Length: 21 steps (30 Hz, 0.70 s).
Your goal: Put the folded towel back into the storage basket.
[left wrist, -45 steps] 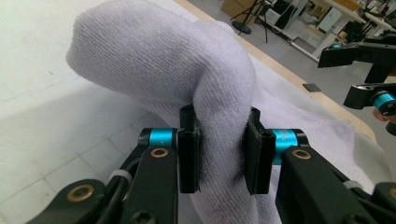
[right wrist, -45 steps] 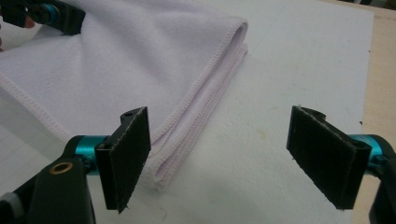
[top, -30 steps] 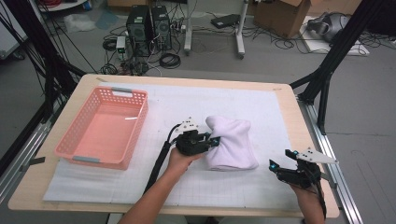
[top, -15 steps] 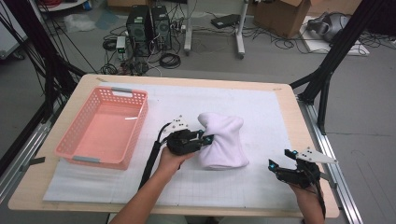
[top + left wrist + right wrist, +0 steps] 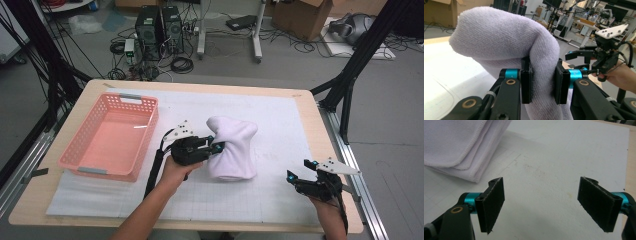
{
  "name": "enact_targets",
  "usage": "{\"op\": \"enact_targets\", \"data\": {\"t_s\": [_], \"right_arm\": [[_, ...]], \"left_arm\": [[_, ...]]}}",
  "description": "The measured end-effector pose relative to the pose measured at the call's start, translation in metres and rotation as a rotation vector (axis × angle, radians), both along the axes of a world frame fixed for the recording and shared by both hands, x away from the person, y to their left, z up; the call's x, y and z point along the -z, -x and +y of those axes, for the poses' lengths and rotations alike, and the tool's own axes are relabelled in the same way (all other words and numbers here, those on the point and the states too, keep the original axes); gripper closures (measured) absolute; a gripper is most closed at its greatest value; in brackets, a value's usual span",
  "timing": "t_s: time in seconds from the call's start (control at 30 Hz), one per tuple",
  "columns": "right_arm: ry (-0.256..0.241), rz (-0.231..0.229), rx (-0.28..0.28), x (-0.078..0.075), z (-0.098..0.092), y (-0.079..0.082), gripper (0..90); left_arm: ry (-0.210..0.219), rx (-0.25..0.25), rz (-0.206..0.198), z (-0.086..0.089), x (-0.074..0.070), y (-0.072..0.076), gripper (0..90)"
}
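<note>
While lying across most of the wooden table, covers it almost edge to edge: white mat with a faint grid. On the mat's left part, near the left edge: pink basket, with perforated walls, nothing visible inside.

Near the middle of the mat, well apart from the basket: white towel, folded and bunched, one fold lifted up into a hump, the lower part resting on the mat. Pinched from its left side by the left gripper, held in the person's left hand. Seen along the left gripper view: towel curving over and down between the two black pads, squeezed tightly on a thick fold, so clamped on the cloth and not free.

At the near right corner of the mat, well apart from the towel: right gripper, held in the right hand, pointing left toward the towel, low over the mat. Seen in the right gripper view: jaws spread wide, nothing between the pads, bare mat below, stacked hemmed edges of the towel farther off at the upper left, not touching.
</note>
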State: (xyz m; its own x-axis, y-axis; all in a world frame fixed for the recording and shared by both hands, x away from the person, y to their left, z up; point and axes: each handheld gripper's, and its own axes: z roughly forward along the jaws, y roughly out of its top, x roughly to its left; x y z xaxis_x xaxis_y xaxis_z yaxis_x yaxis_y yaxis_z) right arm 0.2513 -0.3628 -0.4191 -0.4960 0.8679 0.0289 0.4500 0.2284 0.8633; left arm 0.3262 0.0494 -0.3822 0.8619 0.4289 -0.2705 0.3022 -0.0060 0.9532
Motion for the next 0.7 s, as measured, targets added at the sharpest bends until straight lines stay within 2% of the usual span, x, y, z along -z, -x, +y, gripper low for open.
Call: {"op": "enact_targets", "data": {"t_s": [0.2, 0.7], "right_arm": [[0.000, -0.002, -0.004, 0.000, 0.002, 0.000, 20.6], [-0.007, -0.004, -0.005, -0.001, 0.003, -0.001, 20.6]], "left_arm": [[0.007, -0.003, -0.022, 0.012, -0.009, 0.001, 72.7], [0.029, -0.021, -0.032, 0.037, -0.025, 0.003, 72.7]]}}
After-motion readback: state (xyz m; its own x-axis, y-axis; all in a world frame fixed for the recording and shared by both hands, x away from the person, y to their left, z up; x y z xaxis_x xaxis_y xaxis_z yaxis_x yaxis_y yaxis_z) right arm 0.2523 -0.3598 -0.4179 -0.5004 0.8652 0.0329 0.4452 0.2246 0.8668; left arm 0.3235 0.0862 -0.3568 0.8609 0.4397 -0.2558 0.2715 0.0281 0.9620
